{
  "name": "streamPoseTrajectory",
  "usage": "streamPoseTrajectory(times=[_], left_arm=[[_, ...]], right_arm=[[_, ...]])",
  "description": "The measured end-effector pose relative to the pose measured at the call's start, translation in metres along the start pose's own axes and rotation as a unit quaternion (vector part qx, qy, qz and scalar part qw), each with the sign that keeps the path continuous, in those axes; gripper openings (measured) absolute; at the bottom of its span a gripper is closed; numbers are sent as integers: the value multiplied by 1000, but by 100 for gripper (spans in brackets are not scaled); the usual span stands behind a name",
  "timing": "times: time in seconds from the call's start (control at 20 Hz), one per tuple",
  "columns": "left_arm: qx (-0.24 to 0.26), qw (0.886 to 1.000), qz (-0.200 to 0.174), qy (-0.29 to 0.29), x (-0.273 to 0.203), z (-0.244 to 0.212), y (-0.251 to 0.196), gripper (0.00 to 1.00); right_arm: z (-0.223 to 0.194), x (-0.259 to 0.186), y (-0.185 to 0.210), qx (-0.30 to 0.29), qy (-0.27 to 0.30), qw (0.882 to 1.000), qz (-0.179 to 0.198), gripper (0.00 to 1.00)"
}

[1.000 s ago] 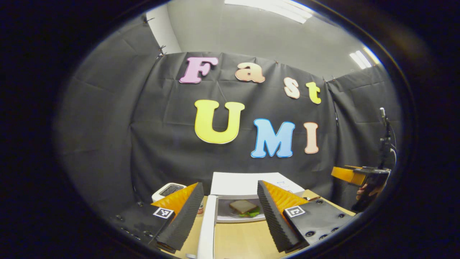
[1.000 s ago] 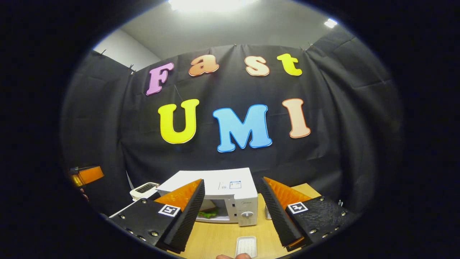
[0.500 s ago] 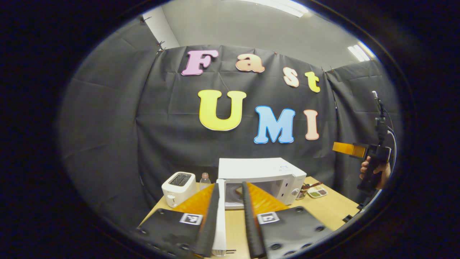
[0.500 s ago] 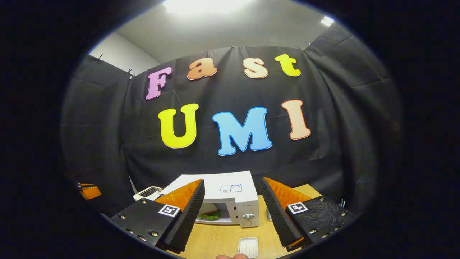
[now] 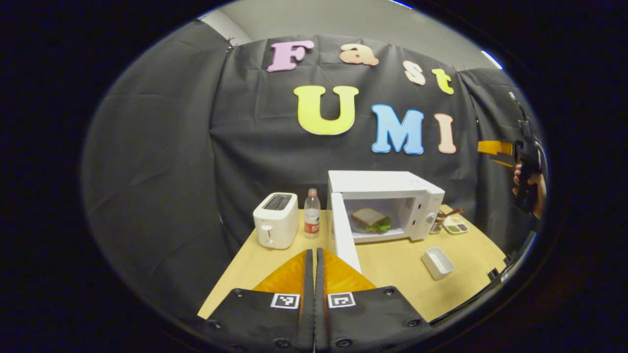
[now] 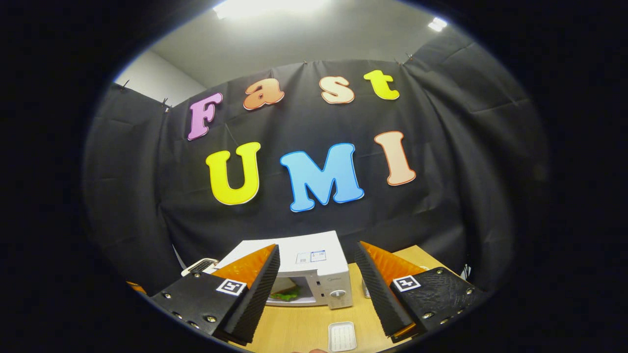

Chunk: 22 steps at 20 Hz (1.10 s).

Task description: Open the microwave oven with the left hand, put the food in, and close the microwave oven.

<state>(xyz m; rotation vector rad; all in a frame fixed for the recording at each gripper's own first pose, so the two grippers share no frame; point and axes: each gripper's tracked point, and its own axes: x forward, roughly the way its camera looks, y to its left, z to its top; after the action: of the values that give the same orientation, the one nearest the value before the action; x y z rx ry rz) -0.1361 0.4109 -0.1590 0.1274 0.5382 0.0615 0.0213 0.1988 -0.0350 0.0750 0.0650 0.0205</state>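
Microwave first: the white box-shaped microwave oven [image 5: 387, 196] sits toward the back of the pale wooden tabletop [image 5: 392, 267], and its white door [image 5: 343, 234] hangs open on the left hinge, edge-on to my left gripper view. Inside the cavity I can see the food, a sandwich of brown bread with green lettuce [image 5: 370, 219].

What has changed in the last second is my left gripper [image 5: 314, 274]. Its fingers were spread wide either side of the door's edge, then narrowed around it, and now they are pressed flat together with nothing between them. The view has also drawn back and risen, so the whole tabletop shows: a white two-slot toaster [image 5: 275, 219], a clear plastic bottle with a red label [image 5: 312, 214] and a small white rectangular tray [image 5: 438, 262].

My right gripper [image 6: 314, 289] has stayed put, fingers wide apart and holding nothing, facing the microwave.

I read this as food already in, door not yet shut. With the fingers closed into a blunt wedge, I would judge a push on the door's outer face is the sensible way to swing it closed.
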Motion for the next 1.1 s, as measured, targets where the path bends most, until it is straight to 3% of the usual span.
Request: streamPoseTrajectory(times=[0.4,0.7,1.1], left_arm=[[-1,999,-22,46,9,-49,-17,7],[-10,998,-28,58,7,-55,-31,7],[-22,994,-91,59,17,-52,-106,7]], right_arm=[[0,-4,-6,5,-3,1000,-1,93],[1,-1,-11,1,-4,1000,0,93],[6,7,-14,1,-1,1000,12,93]])
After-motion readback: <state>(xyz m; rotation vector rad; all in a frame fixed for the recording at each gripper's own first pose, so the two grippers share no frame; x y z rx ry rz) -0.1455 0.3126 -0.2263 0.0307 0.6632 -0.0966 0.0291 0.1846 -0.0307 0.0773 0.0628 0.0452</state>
